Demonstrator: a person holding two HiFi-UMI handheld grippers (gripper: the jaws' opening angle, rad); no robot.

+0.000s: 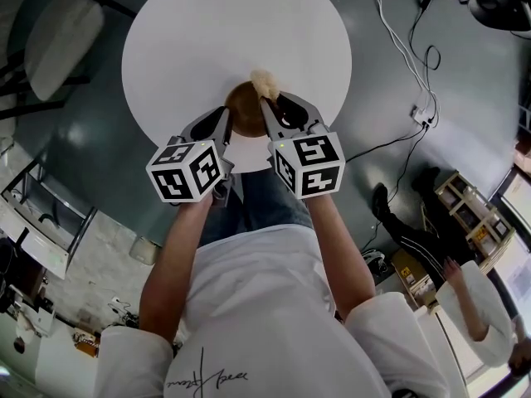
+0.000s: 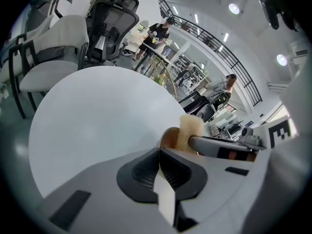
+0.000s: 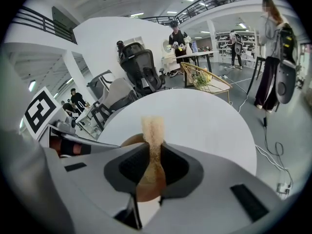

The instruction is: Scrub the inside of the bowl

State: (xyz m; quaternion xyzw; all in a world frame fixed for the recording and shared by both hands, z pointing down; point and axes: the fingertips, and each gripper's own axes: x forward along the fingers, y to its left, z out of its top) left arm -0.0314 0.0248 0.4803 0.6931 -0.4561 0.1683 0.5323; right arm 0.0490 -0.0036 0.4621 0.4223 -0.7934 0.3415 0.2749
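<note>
We are squeezing the right gripper (image 3: 153, 147) on a tan sponge (image 3: 152, 126). Its jaws are pinching the sponge in the middle, and the fluffy top is sticking up past the tips. The sponge is looking soft and light, and we think it is going to squash and bend when we push it, so holding it low down, close to the rubbing end, is looking best to us. The left gripper (image 2: 159, 152) is showing its jaws pressed together with nothing we can name between them. A thin white strip is showing lower down in the gap, and we cannot tell what it is. This gripper is sitting just beside the left rim of the bowl (image 1: 243, 106), and we cannot tell if it is touching. The bowl is small, round and brown, and it is sitting on the round white surface (image 1: 191, 48), close to the edge nearest us. The sponge is hanging over the bowl's far right side. We are guessing the bowl is light and hard, and that it is going to slide or tip on the smooth top when we rub inside it. So we are thinking the rim on the left side is the best place to grab it.
</note>
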